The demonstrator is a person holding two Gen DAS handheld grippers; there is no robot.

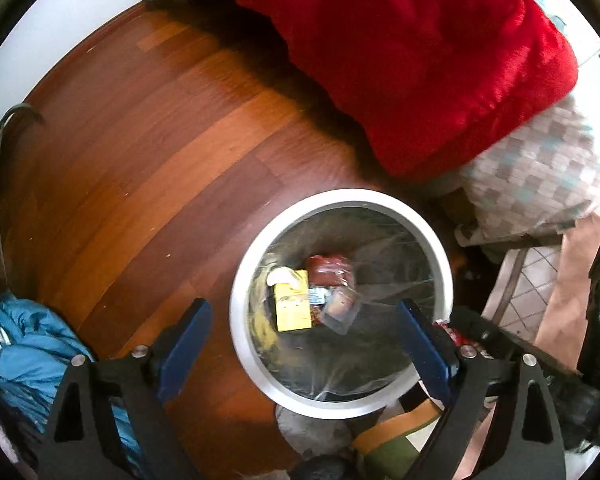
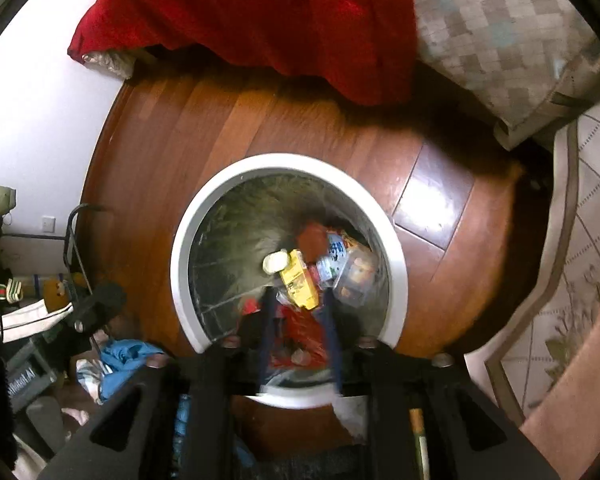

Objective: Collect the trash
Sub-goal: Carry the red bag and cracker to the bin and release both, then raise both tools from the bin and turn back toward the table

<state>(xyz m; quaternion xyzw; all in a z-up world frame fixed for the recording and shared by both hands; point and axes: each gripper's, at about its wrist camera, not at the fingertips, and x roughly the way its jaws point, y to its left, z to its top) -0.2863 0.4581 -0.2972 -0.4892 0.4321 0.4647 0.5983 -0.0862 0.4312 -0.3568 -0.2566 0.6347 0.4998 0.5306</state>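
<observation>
Right claw [image 2: 298, 312] pinches red wrapper [image 2: 300, 332] over bin [image 2: 188, 216] — release centred, inside rim; left claw [image 1: 304, 344] wide, empty

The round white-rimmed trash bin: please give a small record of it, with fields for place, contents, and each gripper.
bin: round white-rimmed trash bin with clear plastic liner, standing on the brown wooden floor
contents: yellow carton, red wrapper, clear plastic packet, small pale piece
left gripper: jaws wide open, nothing between them, over the bin
right gripper: jaws close around a red plastic wrapper, over the bin's near rim
</observation>
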